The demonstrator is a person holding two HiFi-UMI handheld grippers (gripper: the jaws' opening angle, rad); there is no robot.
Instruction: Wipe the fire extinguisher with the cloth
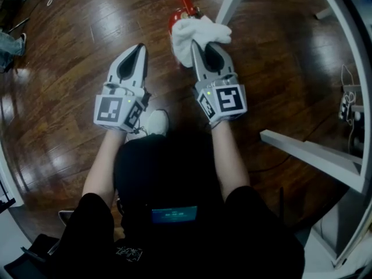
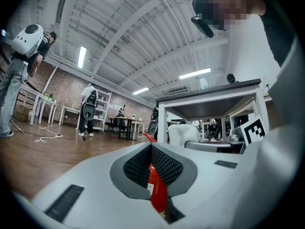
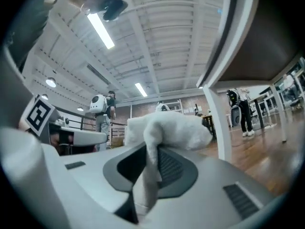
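Note:
A red fire extinguisher (image 1: pixel 178 10) lies on the wooden floor at the top middle of the head view. A white cloth (image 1: pixel 196 35) is bunched against its near end, and my right gripper (image 1: pixel 199 46) is shut on it; in the right gripper view the cloth (image 3: pixel 171 130) bulges past the tips of the right gripper (image 3: pixel 151 149). My left gripper (image 1: pixel 141 47) is shut with nothing in it, on the floor left of the extinguisher and apart from it. Past the tips of the left gripper (image 2: pixel 151 147) a strip of the red extinguisher (image 2: pixel 157 191) shows through the gap lower down.
A white table leg (image 1: pixel 231 2) stands just right of the extinguisher, and a white frame bar (image 1: pixel 308 153) crosses at the right. My white shoe (image 1: pixel 153 123) is between my arms. People stand far off across the room (image 2: pixel 88 109), and a cable (image 2: pixel 45 138) lies on the floor.

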